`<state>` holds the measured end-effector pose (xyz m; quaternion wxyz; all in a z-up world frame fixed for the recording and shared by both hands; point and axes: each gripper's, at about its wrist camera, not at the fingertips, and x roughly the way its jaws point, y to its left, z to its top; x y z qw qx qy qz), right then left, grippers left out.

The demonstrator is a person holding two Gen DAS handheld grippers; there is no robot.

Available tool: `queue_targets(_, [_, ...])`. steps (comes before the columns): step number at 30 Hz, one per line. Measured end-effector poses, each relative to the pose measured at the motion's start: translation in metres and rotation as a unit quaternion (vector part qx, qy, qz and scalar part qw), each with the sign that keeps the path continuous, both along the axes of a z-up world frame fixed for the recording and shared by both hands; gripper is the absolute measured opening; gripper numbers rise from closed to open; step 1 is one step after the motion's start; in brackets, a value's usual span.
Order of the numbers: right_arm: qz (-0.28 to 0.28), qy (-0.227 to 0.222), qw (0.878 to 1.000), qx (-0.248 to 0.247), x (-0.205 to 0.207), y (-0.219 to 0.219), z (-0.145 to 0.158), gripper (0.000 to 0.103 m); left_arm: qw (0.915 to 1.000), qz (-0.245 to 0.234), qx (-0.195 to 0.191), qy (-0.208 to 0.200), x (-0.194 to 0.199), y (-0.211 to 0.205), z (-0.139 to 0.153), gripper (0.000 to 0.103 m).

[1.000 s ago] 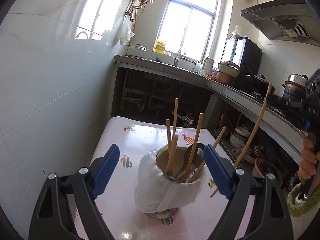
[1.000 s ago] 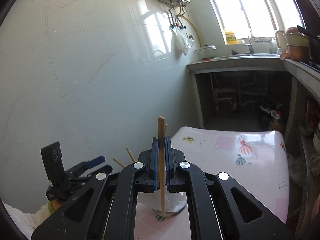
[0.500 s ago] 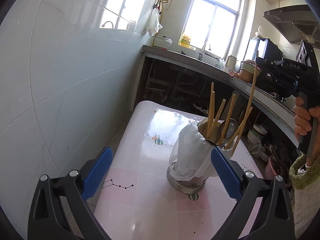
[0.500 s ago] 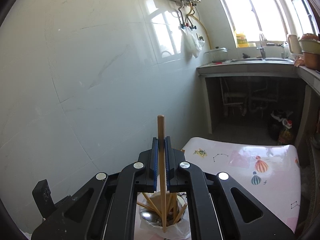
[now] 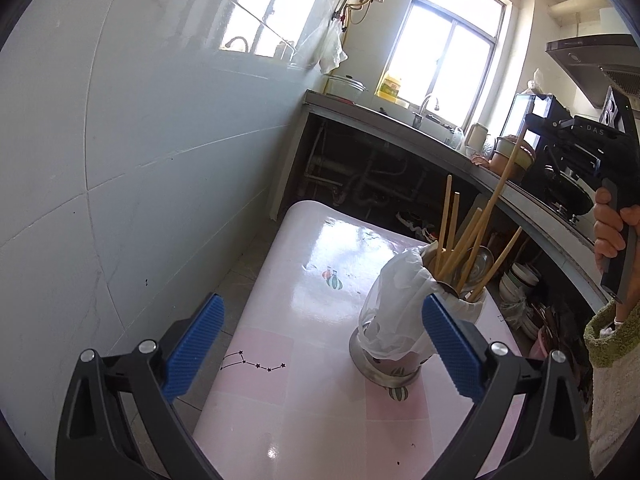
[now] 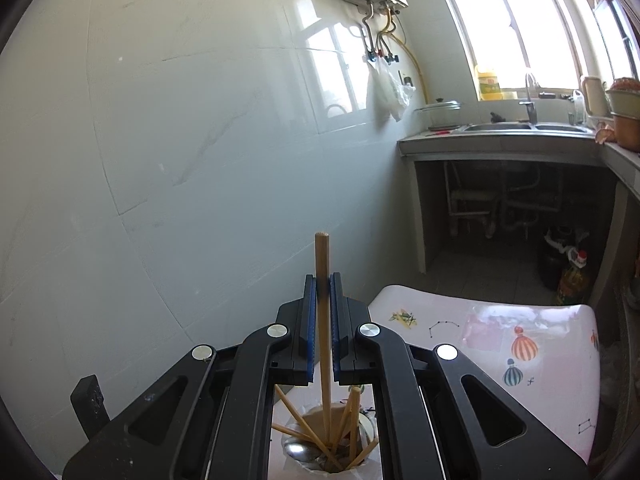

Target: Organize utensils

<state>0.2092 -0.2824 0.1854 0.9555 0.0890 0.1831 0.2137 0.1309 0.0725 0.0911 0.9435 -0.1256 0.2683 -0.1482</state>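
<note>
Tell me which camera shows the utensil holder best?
The left wrist view: the utensil holder, wrapped in a plastic bag, stands whole on the table. The right wrist view shows only its mouth, between the gripper's arms.

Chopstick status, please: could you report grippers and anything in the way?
Right gripper shut on chopstick, tip over holder. Left gripper open, empty. Nothing blocking.

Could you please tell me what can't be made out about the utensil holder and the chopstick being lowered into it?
- Holder base, right wrist view: cut off by the frame's bottom edge and the right gripper.
- Held chopstick tip, both views: lost among the other sticks inside.
- Holder wall, left wrist view: wrapped in a white plastic bag.
- Spoon: mostly hidden inside.
</note>
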Motion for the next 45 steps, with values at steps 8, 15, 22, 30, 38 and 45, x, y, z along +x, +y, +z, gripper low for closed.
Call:
queue_targets(8, [-0.01,0.026,0.999,-0.024,0.005,0.008,-0.026,0.005,1.0,0.001,-0.001,0.003,0.002,0.001,-0.003,0.097])
queue_targets(15, [-0.005,0.056,0.998,-0.031,0.008,0.013,-0.049,0.005,1.0,-0.002,-0.001,0.008,0.004,0.0,-0.005,0.097])
queue_targets(22, [0.019,0.065,0.994,-0.082,0.004,0.04,-0.071,0.005,1.0,-0.002,0.002,0.008,0.003,-0.003,-0.006,0.097])
queue_targets(30, [0.021,0.074,0.985,-0.155,0.001,0.073,-0.092,0.006,0.9999,-0.004,0.006,0.011,0.003,-0.006,-0.007,0.097])
queue_targets(38, [0.03,0.069,0.987,-0.144,-0.024,0.072,-0.081,0.013,0.9998,-0.002,0.013,0.014,-0.006,-0.011,-0.008,0.097])
queue_targets(45, [0.012,0.011,0.993,-0.113,-0.099,0.052,-0.061,0.074,0.9997,-0.01,0.019,0.013,-0.023,-0.021,-0.005,0.097])
